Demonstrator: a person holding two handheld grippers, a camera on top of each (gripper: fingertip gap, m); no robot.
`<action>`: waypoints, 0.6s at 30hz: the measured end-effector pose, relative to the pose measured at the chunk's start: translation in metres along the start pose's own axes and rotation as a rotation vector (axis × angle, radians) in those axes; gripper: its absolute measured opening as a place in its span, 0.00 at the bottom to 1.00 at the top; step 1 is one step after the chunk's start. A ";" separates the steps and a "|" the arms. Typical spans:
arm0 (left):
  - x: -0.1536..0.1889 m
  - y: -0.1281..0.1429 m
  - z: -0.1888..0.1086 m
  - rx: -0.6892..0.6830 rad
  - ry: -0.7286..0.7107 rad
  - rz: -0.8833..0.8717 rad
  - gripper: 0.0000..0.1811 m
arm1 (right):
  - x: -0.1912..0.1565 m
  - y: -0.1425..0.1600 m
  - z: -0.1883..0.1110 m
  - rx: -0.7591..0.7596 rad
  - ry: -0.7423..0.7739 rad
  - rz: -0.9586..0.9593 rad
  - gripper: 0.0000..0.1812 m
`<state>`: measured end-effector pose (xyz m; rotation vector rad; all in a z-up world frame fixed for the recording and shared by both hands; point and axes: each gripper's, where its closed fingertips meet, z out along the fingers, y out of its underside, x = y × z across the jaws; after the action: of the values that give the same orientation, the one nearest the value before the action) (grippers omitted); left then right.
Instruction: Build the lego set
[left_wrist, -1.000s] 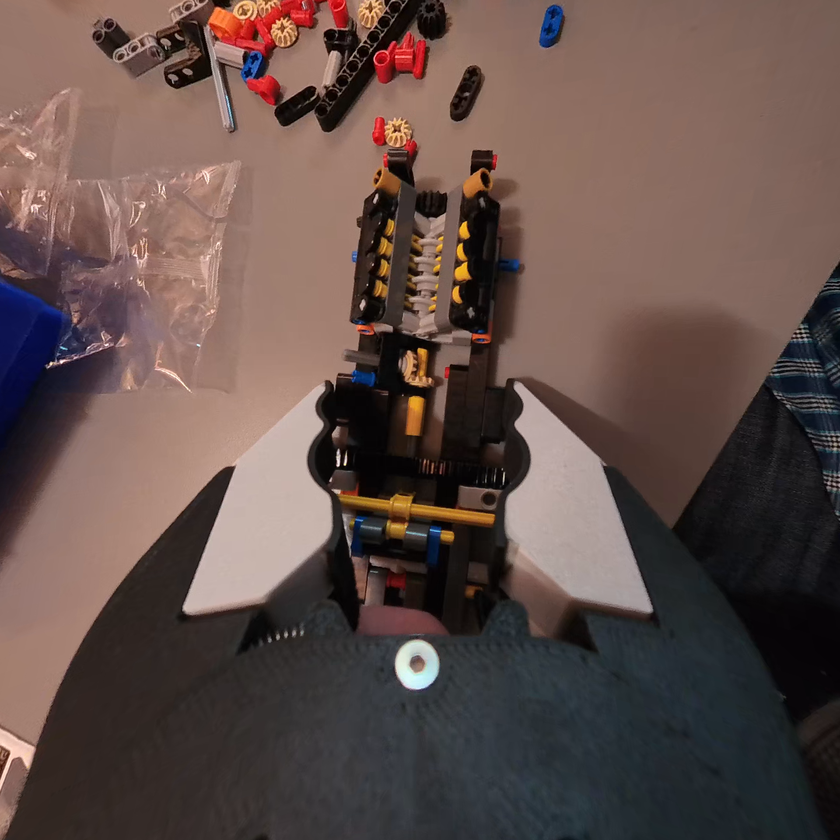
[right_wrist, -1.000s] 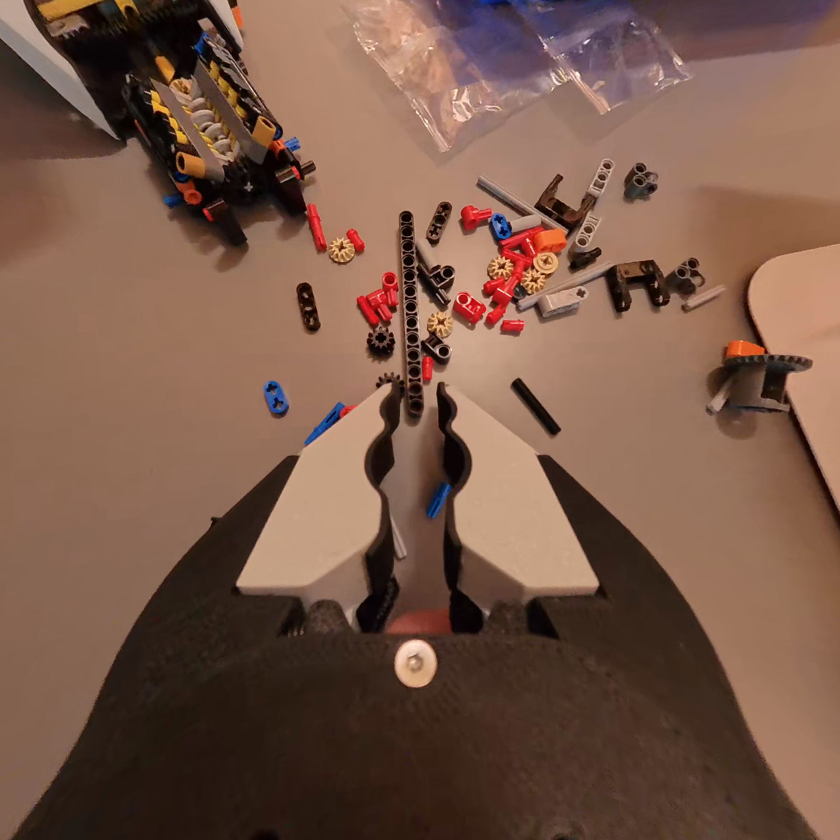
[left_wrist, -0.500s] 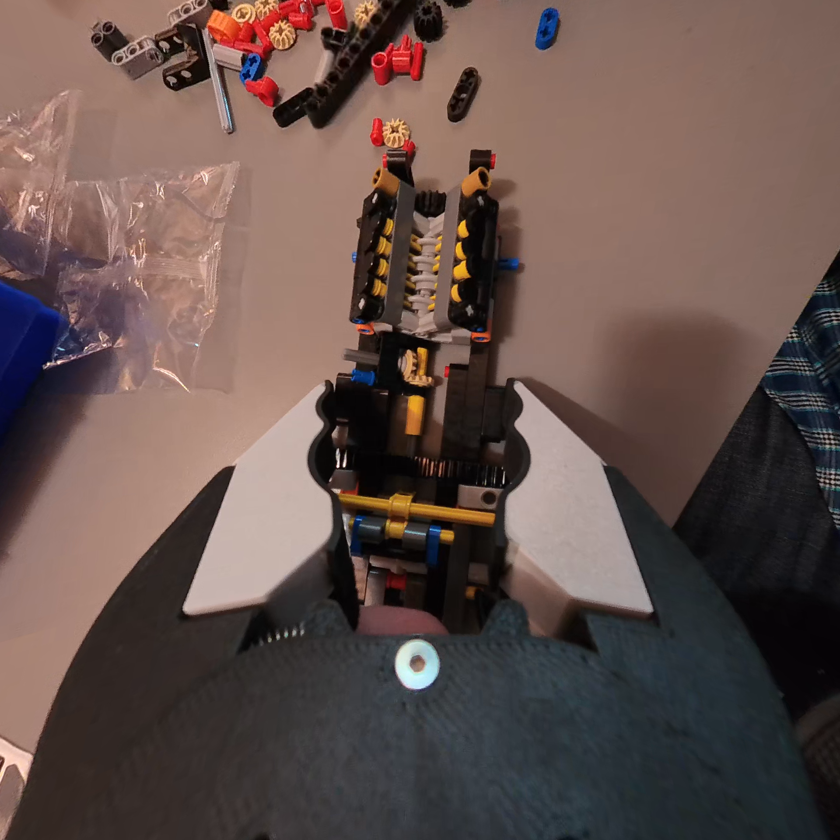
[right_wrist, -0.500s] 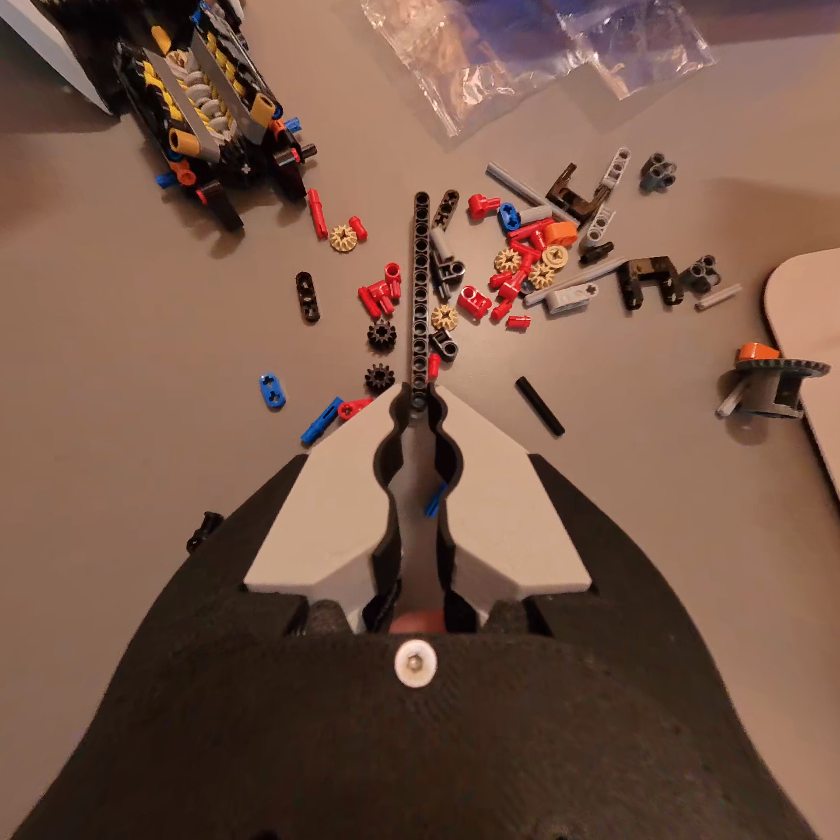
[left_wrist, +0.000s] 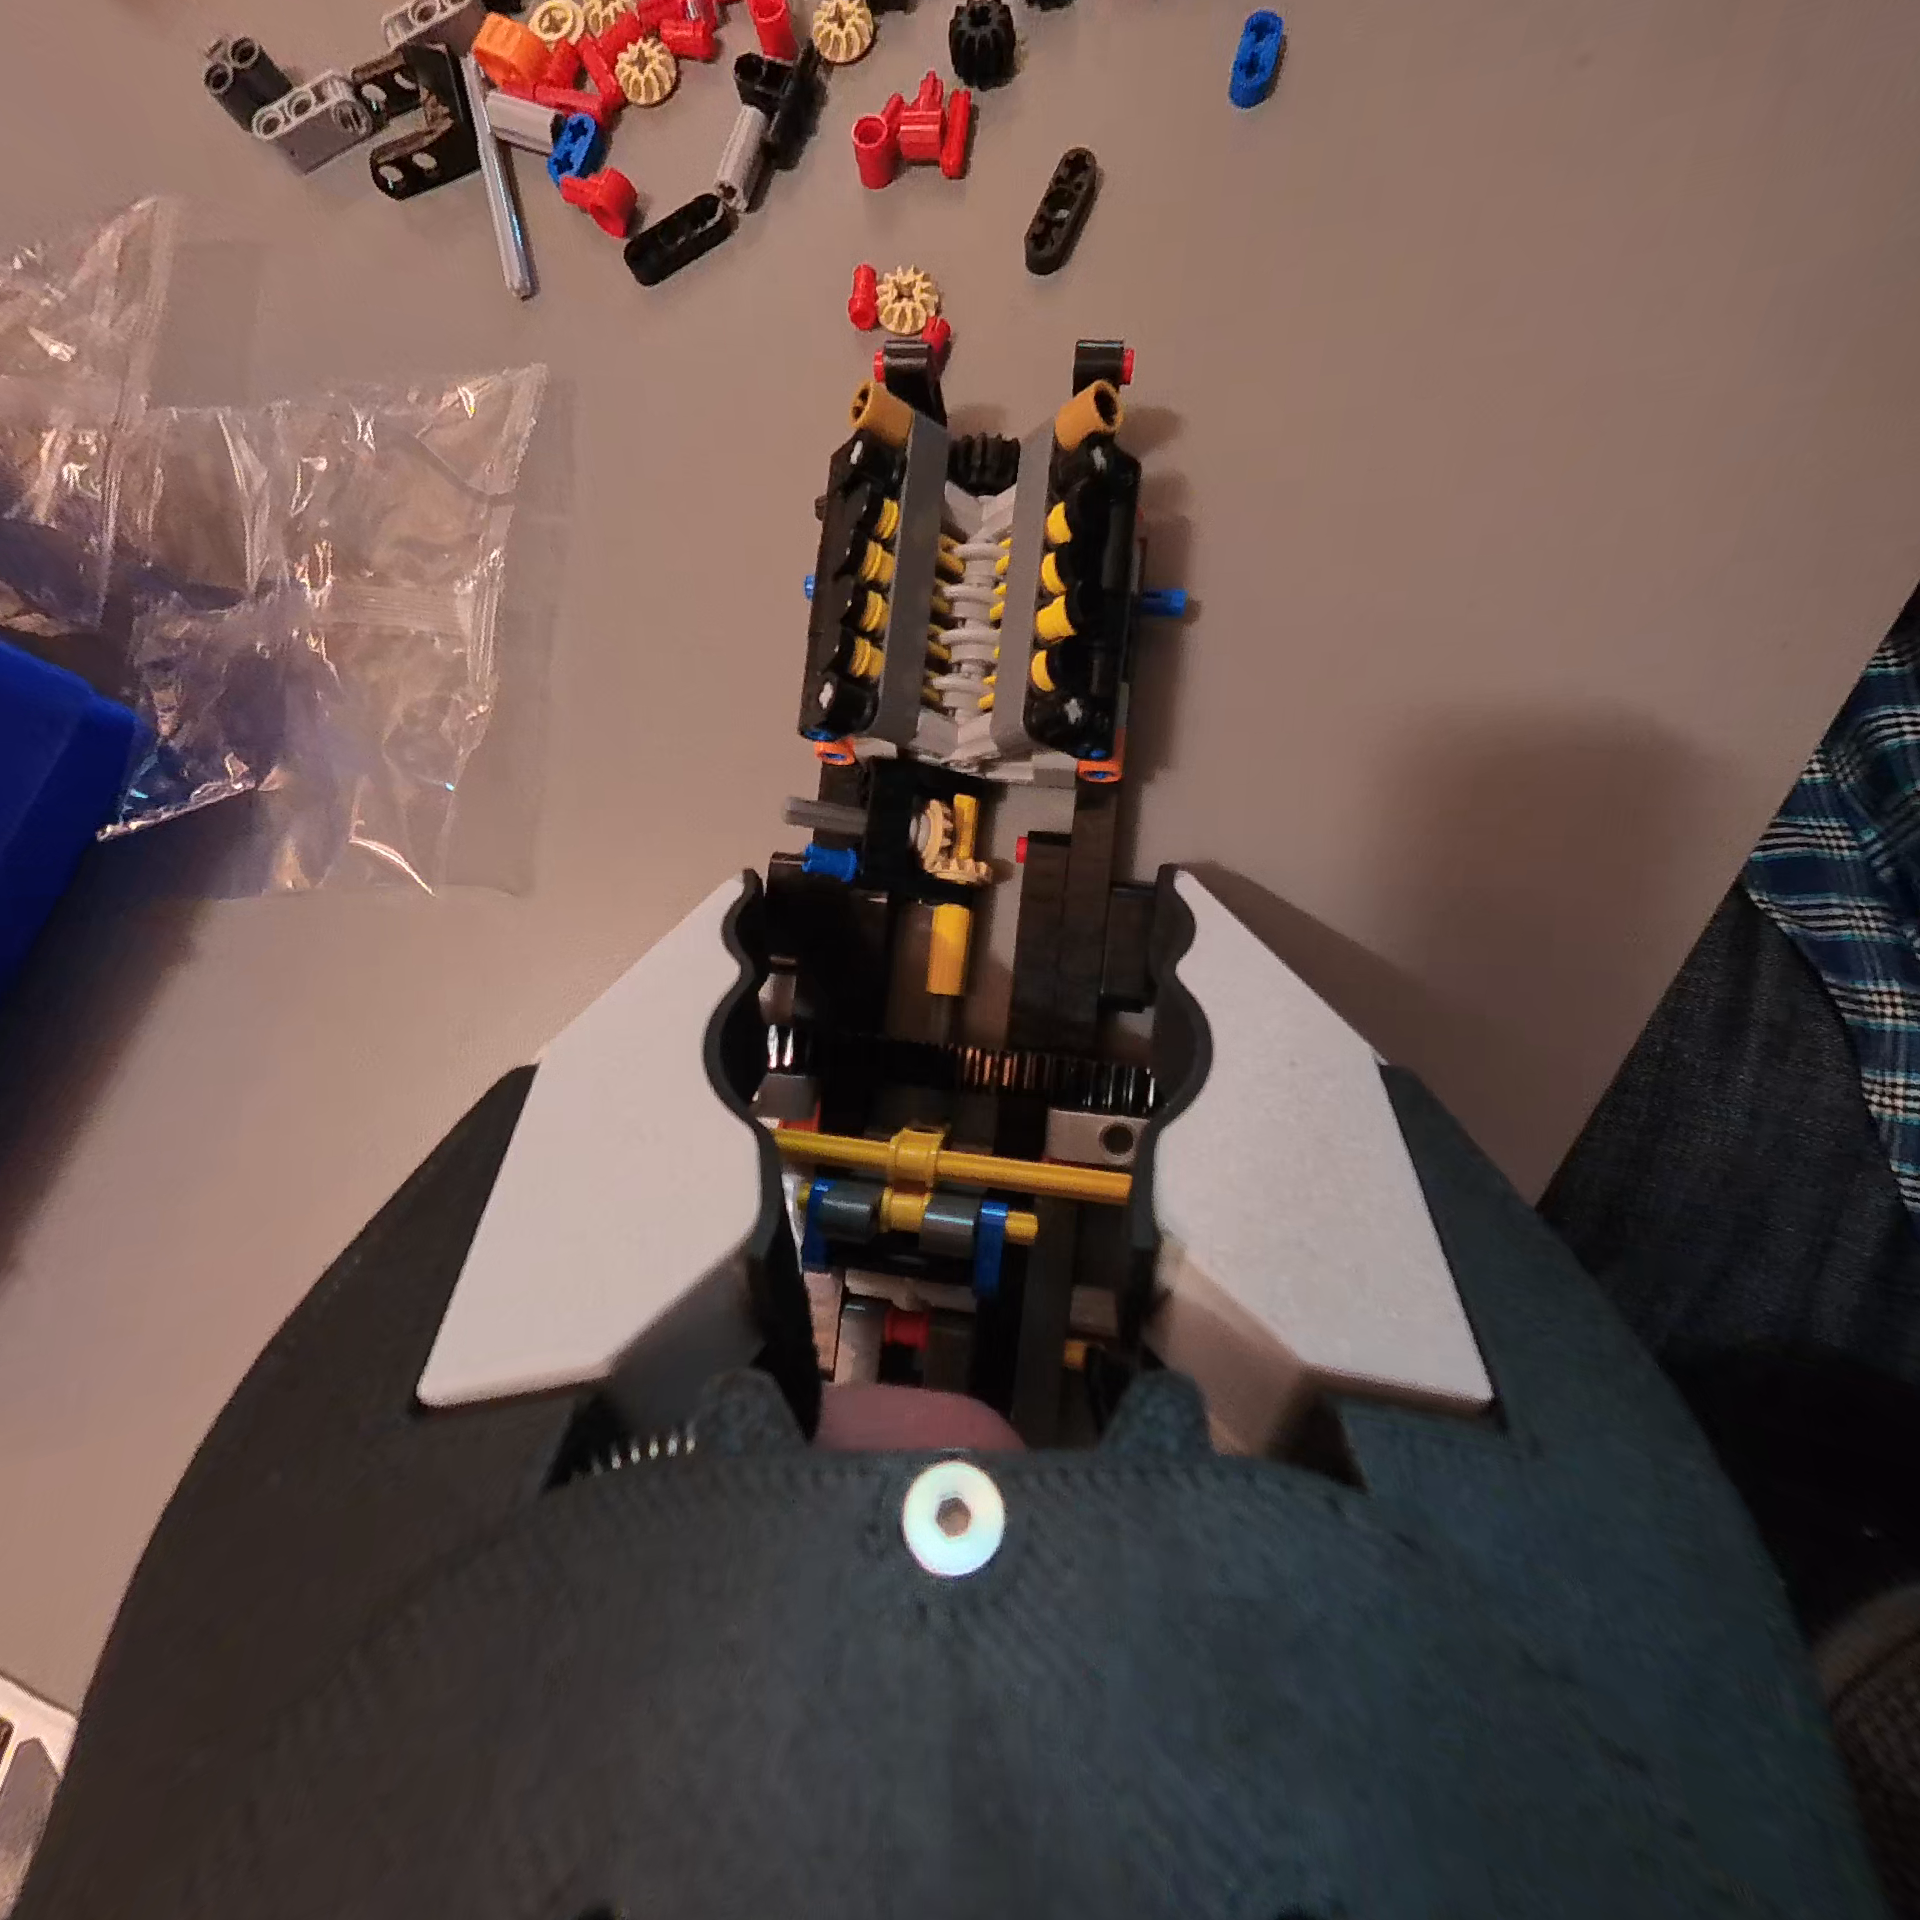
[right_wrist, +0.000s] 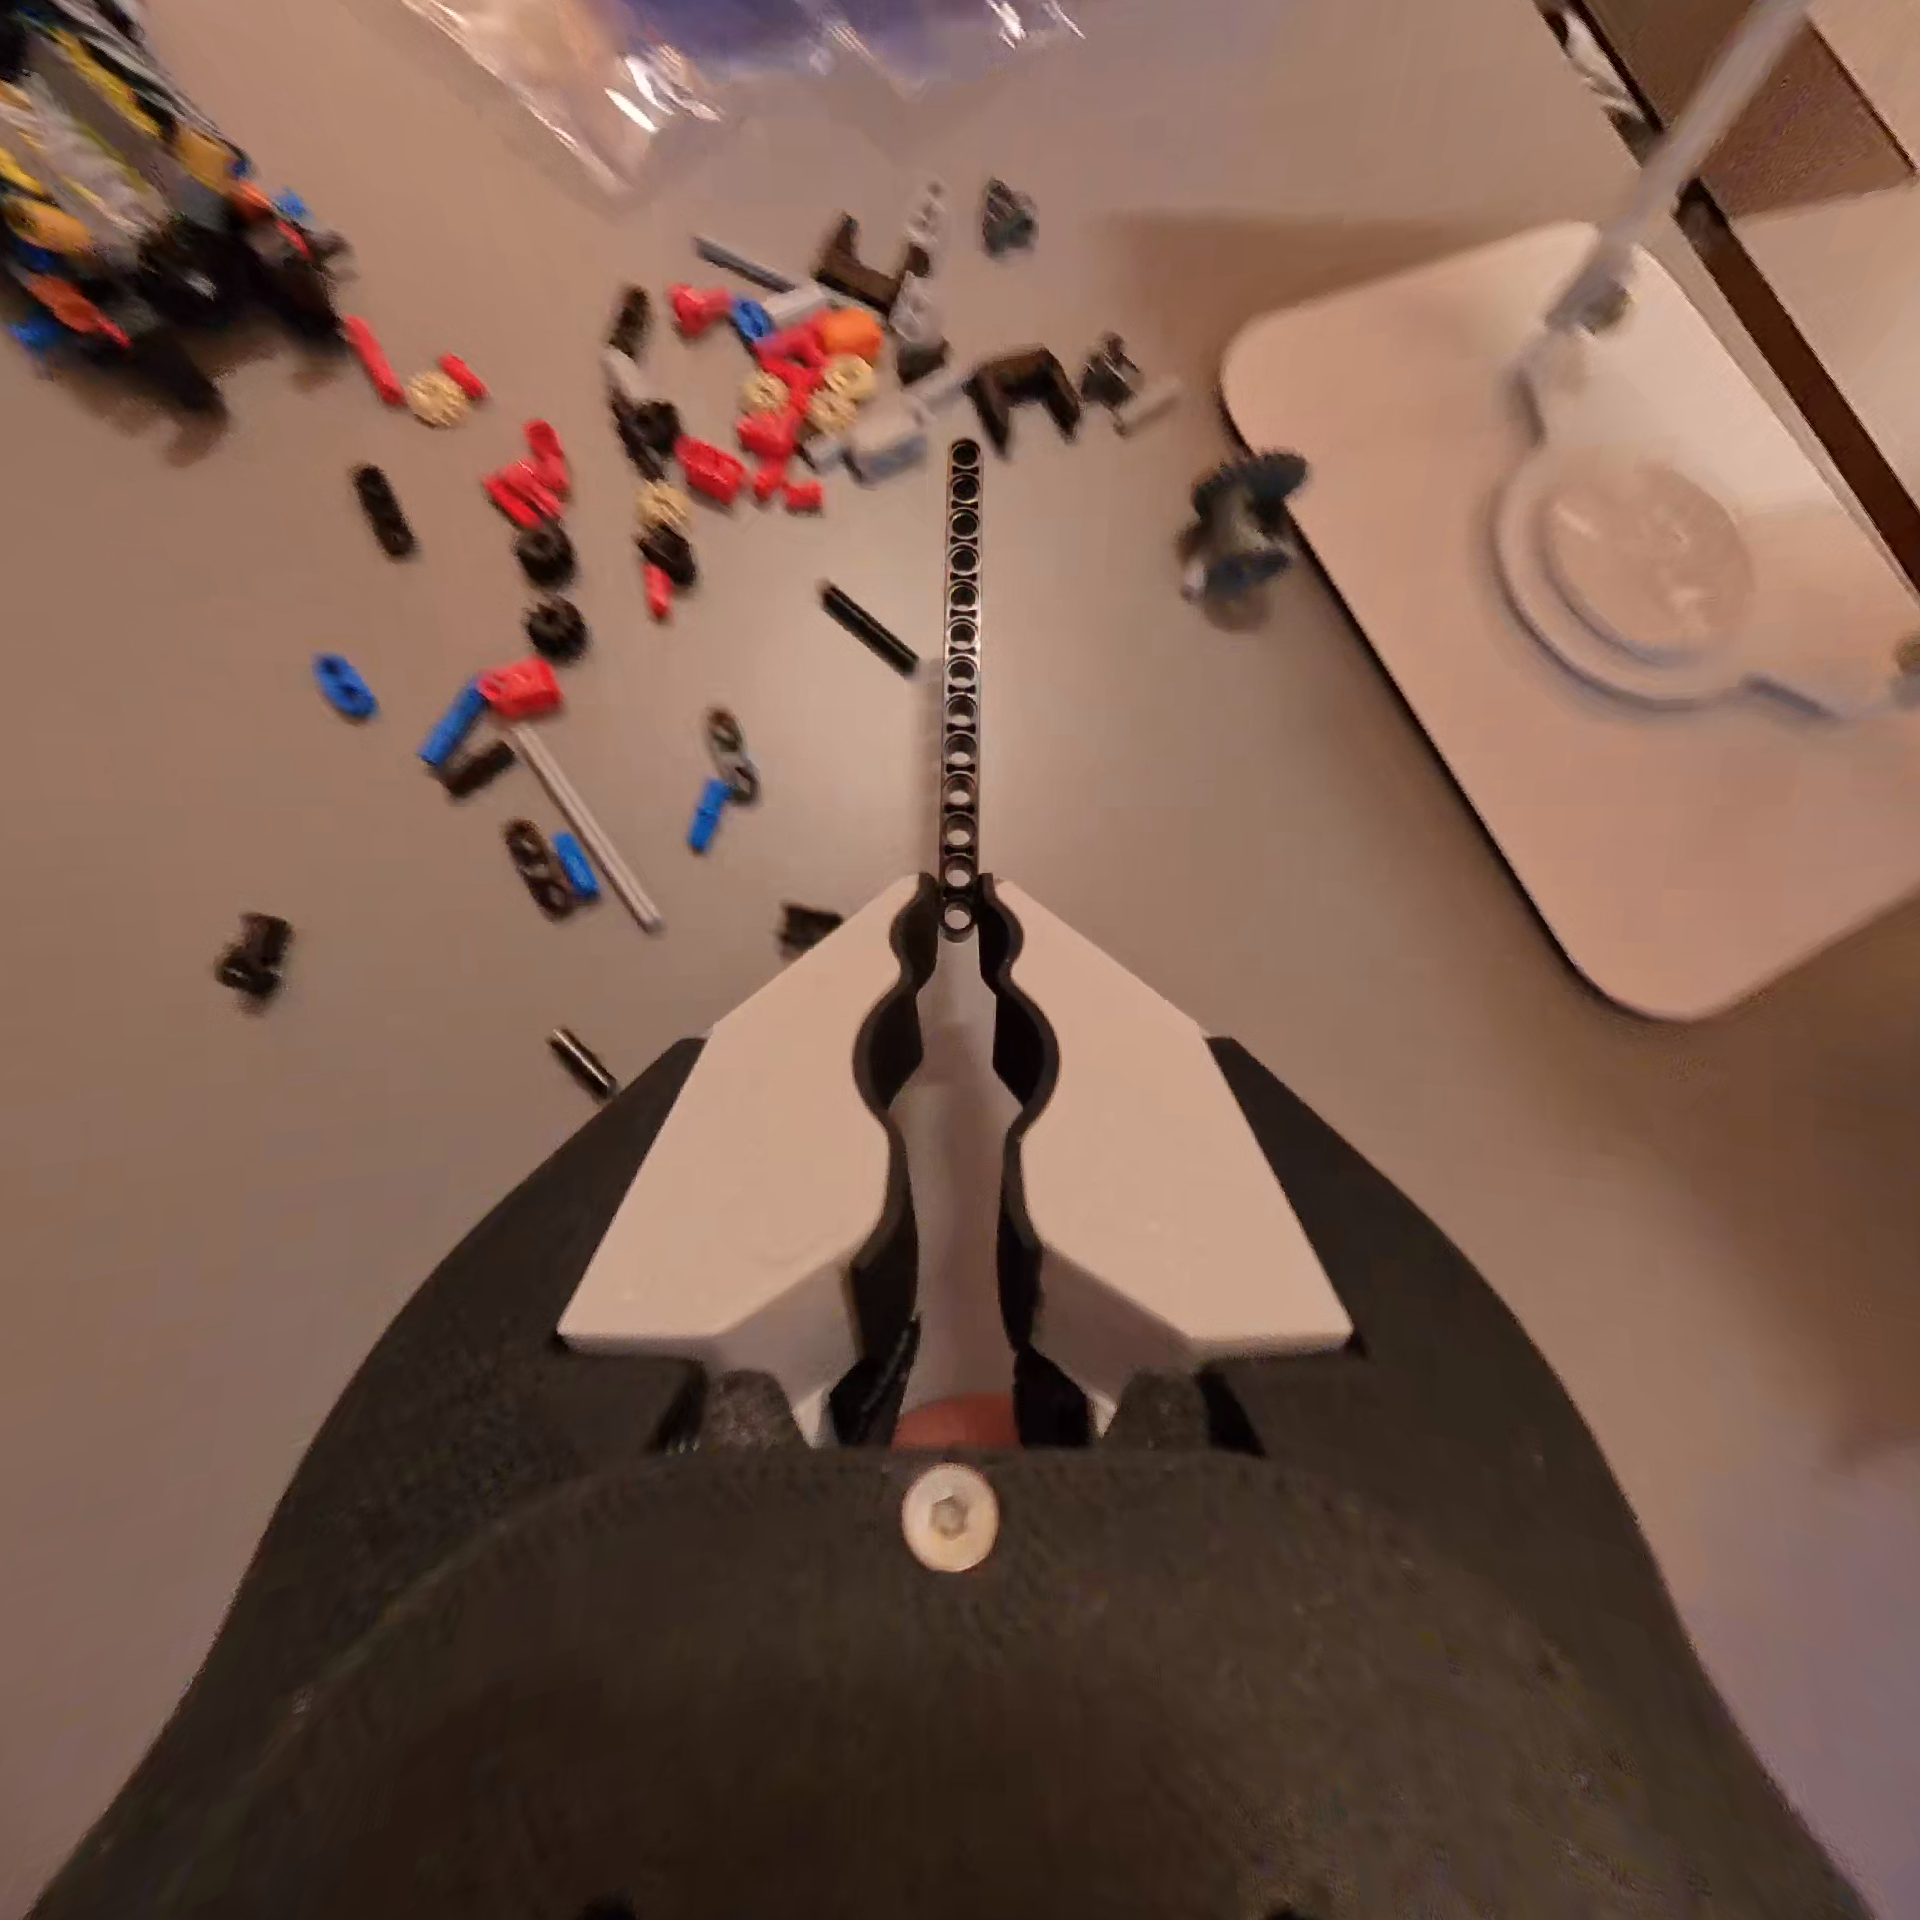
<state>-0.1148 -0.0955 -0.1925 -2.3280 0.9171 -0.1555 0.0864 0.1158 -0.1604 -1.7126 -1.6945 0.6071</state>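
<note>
My left gripper (left_wrist: 958, 914) is shut on the rear of the black, grey and yellow lego engine chassis (left_wrist: 966, 613), which rests on the table pointing away. My right gripper (right_wrist: 958, 896) is shut on the near end of a long black holed beam (right_wrist: 961, 665) and holds it lifted above the table, pointing away. The chassis shows blurred at the top left of the right wrist view (right_wrist: 94, 229). Loose red, black, blue and tan pieces (right_wrist: 665, 488) lie scattered on the table beneath and left of the beam.
Clear plastic bags (left_wrist: 281, 623) and a blue box (left_wrist: 42, 790) lie left of the chassis. A pale board (right_wrist: 1558, 644) with a white stand sits to the right. A small grey gear assembly (right_wrist: 1242, 520) stands by its edge. A person's plaid sleeve (left_wrist: 1849, 935) is at the right. Across from one pair of fingers to the other is roughly 30 centimetres.
My right gripper closed on the long black beam, lifted it off the table and swung right, away from the pile. My left gripper kept holding the chassis still.
</note>
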 end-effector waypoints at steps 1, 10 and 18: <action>0.000 0.000 0.000 0.000 0.000 0.000 0.40 | 0.008 0.009 -0.003 -0.016 0.026 0.012 0.03; 0.000 0.000 0.001 -0.007 0.000 -0.012 0.40 | 0.042 0.058 -0.014 -0.116 0.111 0.088 0.03; 0.000 0.000 0.001 -0.009 0.000 -0.019 0.40 | 0.042 0.056 -0.019 -0.097 0.103 0.109 0.10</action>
<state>-0.1147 -0.0947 -0.1930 -2.3457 0.8977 -0.1599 0.1408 0.1575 -0.1827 -1.8814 -1.5894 0.4837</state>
